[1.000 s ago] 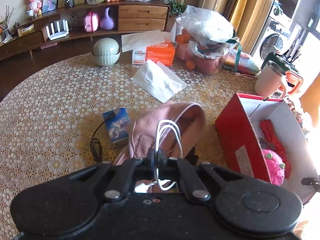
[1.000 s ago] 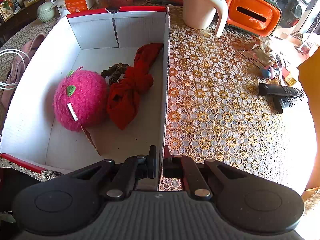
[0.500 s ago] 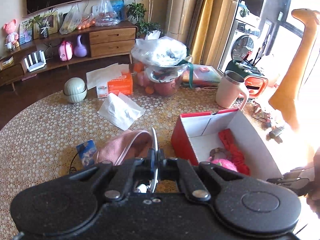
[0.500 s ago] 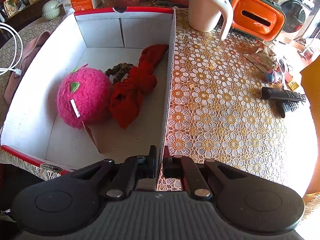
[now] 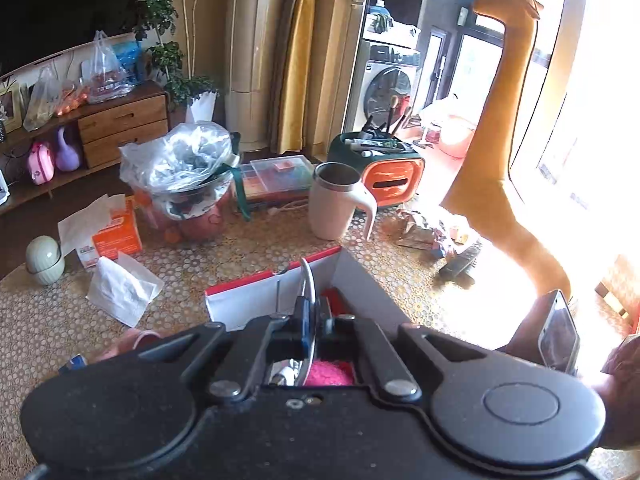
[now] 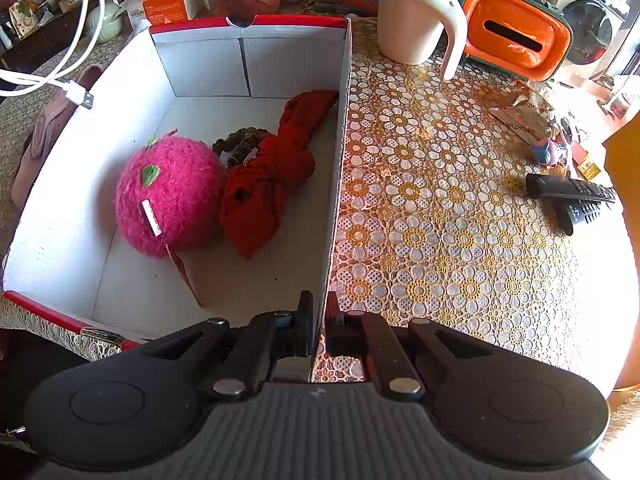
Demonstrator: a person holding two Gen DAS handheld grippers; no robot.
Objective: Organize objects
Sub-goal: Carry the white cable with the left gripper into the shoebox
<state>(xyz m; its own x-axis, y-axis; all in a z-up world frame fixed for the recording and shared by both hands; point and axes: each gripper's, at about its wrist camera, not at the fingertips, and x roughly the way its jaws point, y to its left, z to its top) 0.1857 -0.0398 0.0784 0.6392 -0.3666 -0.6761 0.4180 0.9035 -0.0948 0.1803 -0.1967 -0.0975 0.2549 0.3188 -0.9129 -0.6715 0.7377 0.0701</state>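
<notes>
My left gripper is shut on a white USB cable and holds it above the red-and-white cardboard box. In the right wrist view the cable hangs over the box's left wall, its plug dangling. My right gripper is shut on the box's right wall near the front corner. Inside the box lie a pink fuzzy ball, a red cloth and a brown hair tie.
A pink cloth lies left of the box. A cream mug, an orange tissue holder, remotes and wrappers sit to the right. Tissues, an orange carton and a bagged fruit bowl stand behind.
My left gripper has lifted the white cable off the pink cloth and carried it right, over the box. My right gripper has kept its hold on the box wall.
</notes>
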